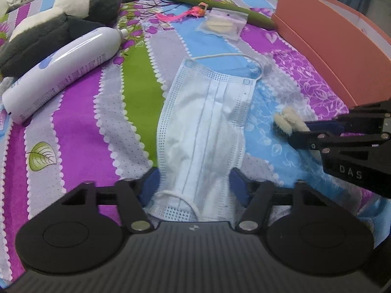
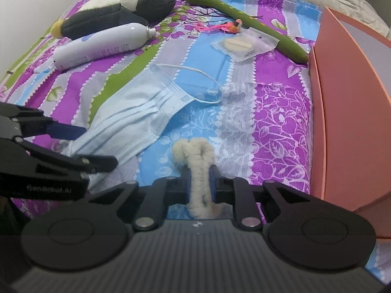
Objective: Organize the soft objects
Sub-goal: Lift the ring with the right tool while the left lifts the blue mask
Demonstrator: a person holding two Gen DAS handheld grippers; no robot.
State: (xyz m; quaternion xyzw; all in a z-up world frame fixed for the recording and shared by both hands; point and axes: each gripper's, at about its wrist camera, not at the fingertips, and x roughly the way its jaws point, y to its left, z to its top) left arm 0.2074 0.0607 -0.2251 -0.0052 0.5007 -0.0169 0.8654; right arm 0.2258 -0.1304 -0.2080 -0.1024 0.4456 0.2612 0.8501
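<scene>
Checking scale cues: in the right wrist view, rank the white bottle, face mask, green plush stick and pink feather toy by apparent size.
1. Face mask, nearest the camera
2. White bottle and green plush stick: too alike to rank
3. Pink feather toy

A white spray bottle (image 2: 102, 46) lies near the bedspread's (image 1: 80, 112) far left edge; a pink tasselled trinket (image 2: 226, 27) and a clear packet (image 2: 244, 44) lie toward its far side, beside a salmon box (image 2: 349, 112) at the right edge

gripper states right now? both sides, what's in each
Left gripper: around the near end of the face mask; whether the pads grip it cannot be told.
Right gripper: closed on the fluffy cream piece.
</scene>
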